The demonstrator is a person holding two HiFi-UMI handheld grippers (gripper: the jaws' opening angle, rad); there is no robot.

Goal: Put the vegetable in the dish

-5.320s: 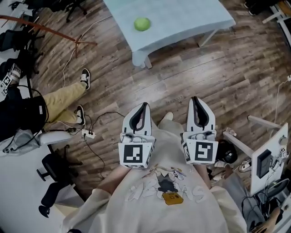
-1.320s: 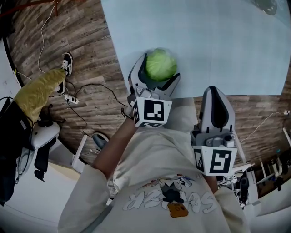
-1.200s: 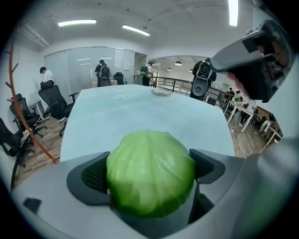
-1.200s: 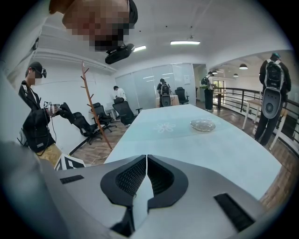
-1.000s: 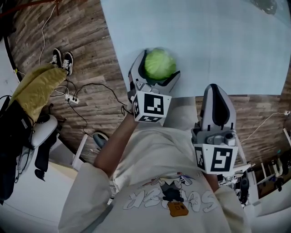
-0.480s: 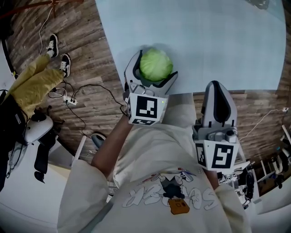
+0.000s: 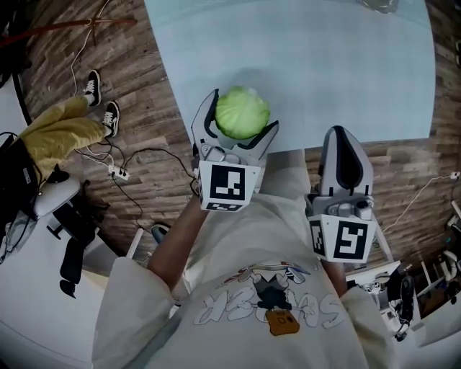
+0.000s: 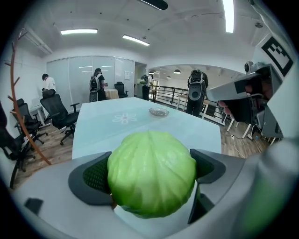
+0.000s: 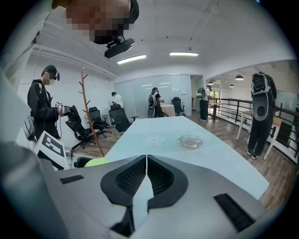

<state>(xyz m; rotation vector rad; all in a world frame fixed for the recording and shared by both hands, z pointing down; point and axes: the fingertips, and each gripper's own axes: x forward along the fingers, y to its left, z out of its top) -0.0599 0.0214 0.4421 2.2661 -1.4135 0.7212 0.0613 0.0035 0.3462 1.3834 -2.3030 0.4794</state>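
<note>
**Cabbage clamped in the left hand-held gripper at the counter's near edge**

From the head view, I see the left hand-held gripper (image 7: 245, 109) closed around a round green cabbage (image 7: 242, 114), one jaw on each side of it. The cabbage sits over the near edge of the pale blue counter (image 7: 317, 65). I cannot tell whether it touches the surface. The right hand-held gripper (image 7: 344, 138) is lower and off to the side, its tip at the counter's edge, with its jaws together. A glass dish (image 7: 379, 4) shows only partly at the far end of the counter, well apart from the cabbage. Someone in tan trousers (image 7: 61, 133) sits on the wooden floor side to the left.

In the left gripper view, the cabbage fills the gap between the jaws, and both dark pads (image 8: 93, 179) press against its sides. The dish lies far down the counter, beyond a faint flower print (image 8: 124, 118).

In the right gripper view, the jaws meet with nothing between them. The dish lies ahead and slightly right on the counter. A sliver of the cabbage shows low at the left.
</note>
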